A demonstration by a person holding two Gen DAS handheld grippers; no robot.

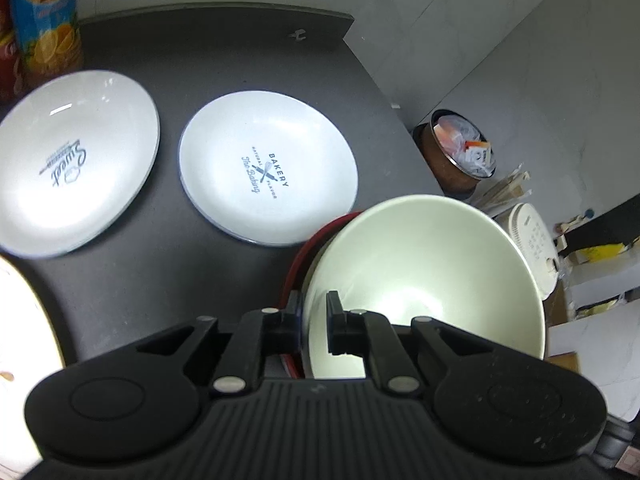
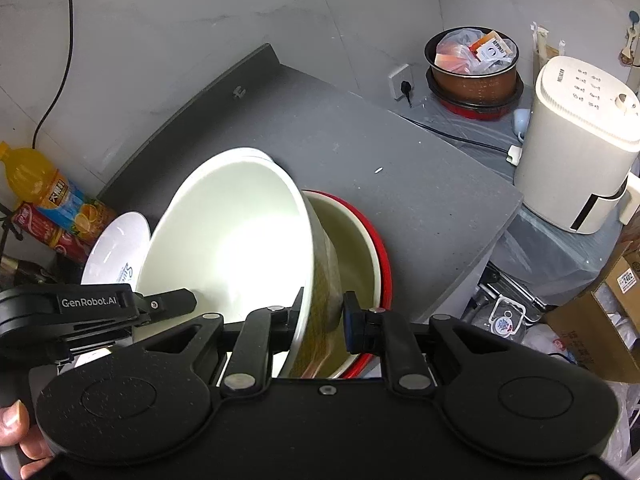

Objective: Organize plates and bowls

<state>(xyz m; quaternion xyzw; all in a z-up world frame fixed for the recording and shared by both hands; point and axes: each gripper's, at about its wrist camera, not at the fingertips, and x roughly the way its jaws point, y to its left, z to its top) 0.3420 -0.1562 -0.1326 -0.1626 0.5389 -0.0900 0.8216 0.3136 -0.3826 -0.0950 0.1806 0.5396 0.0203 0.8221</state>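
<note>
A cream bowl is held tilted above a red-rimmed bowl at the dark table's near right. My left gripper is shut on the cream bowl's near rim. My right gripper is shut on the same bowl's wall, which has a brown patterned outside. The red-rimmed bowl sits under it. Two white plates lie on the table: a "Bakery" plate in the middle and a "Sweet" plate to its left. The "Sweet" plate also shows in the right wrist view.
An orange juice bottle and a red can stand at the table's far left. Off the right edge are a rice cooker pot with bags, a white appliance, boxes and clutter. Another white dish lies at near left.
</note>
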